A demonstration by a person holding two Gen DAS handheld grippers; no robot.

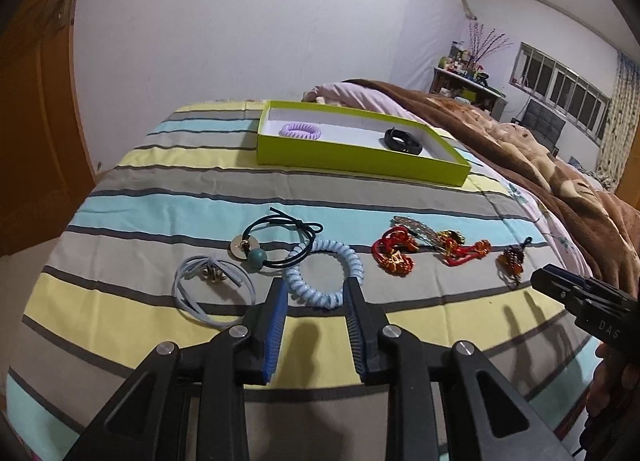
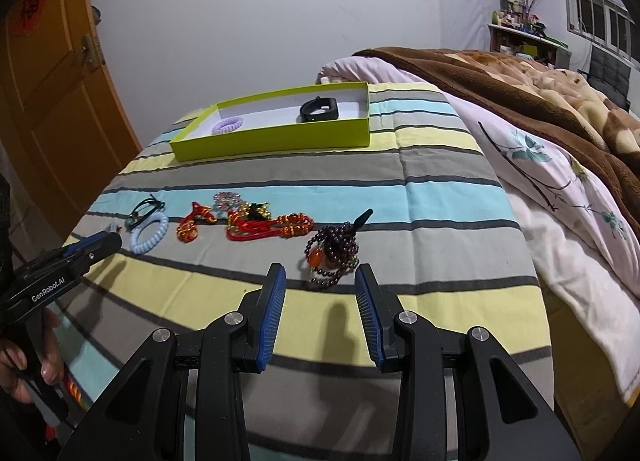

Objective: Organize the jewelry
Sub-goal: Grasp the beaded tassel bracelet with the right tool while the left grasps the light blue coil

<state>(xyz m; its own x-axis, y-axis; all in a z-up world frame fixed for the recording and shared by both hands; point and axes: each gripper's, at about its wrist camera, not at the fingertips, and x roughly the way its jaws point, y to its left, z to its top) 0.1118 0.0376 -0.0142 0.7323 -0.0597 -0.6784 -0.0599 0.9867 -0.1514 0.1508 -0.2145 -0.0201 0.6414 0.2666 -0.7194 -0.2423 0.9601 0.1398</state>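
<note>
1. Jewelry lies in a loose row across the striped bedspread [image 1: 160, 197], near the bed's near edge, presumably spread out so each piece can be picked singly. At the left end sits a pale blue cord tie [image 1: 214, 293], then a black cord tie with a teal bead [image 1: 276, 245], which overlaps a light blue coil tie [image 1: 324, 277].

2. Over that coil tie hangs the left claw [image 1: 316, 293], released, its blue pads straddling the coil's near side without touching it, so I judge this is the next pick.

3. Rightward come a red knotted ornament [image 1: 394, 253], a second red-and-gold cord piece [image 1: 460, 249], and last a dark beaded bracelet [image 2: 332, 257] with an orange stone.

4. The right claw [image 2: 320, 285] is spread wide and empty just short of that bracelet, lined up with it.

5. Toward the bed's far edge lies the green box [image 1: 352, 157], shallow and open-topped, which suits dropping pieces in from above. It already holds a lilac coil tie [image 1: 300, 131] at its left end and a black band [image 1: 402, 141] toward its right, well apart; most of the sorting looks undone.

6. Only the left wrist view shows the pale blue cord tie whole; in the right wrist view the left claw hides most of it. The right wrist view shows the bracelet's separate beads, a small blur in the other.
</note>
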